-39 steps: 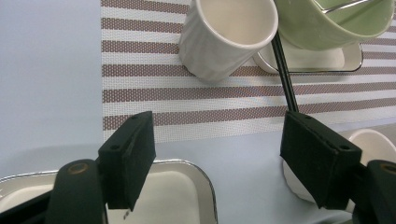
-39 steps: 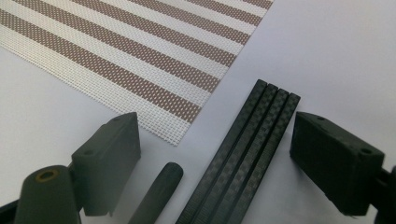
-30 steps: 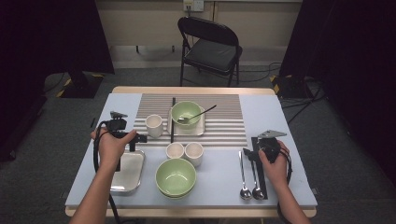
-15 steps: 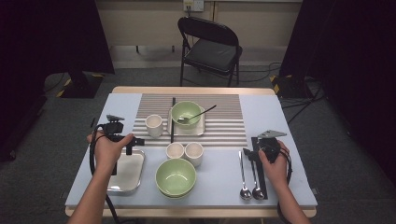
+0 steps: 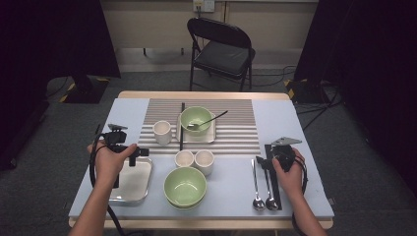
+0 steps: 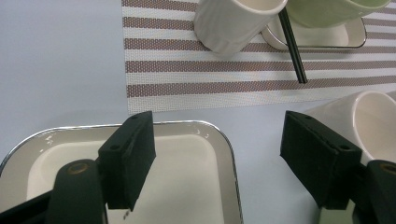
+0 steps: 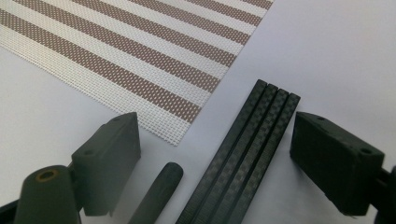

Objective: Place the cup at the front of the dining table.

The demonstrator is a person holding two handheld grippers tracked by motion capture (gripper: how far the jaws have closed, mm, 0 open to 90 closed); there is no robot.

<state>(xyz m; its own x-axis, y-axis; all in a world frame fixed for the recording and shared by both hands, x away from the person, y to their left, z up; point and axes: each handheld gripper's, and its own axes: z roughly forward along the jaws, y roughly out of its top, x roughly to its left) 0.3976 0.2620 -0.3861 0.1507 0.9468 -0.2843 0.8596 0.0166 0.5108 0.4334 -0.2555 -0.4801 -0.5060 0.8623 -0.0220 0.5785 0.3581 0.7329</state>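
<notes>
We see the left gripper (image 6: pixel 219 158) wide open and empty over the tray (image 6: pixel 187 128). The right gripper (image 7: pixel 215 163), open too, straddles black chopsticks (image 7: pixel 247 149) lying flat, pointing away beside the placemat (image 7: pixel 140 56).

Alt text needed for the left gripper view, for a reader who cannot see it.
The left tongs stand open and empty above the corner of a white square tray. Beyond lie a striped placemat, a white cup with a black chopstick beside it, and another cup at right.
</notes>
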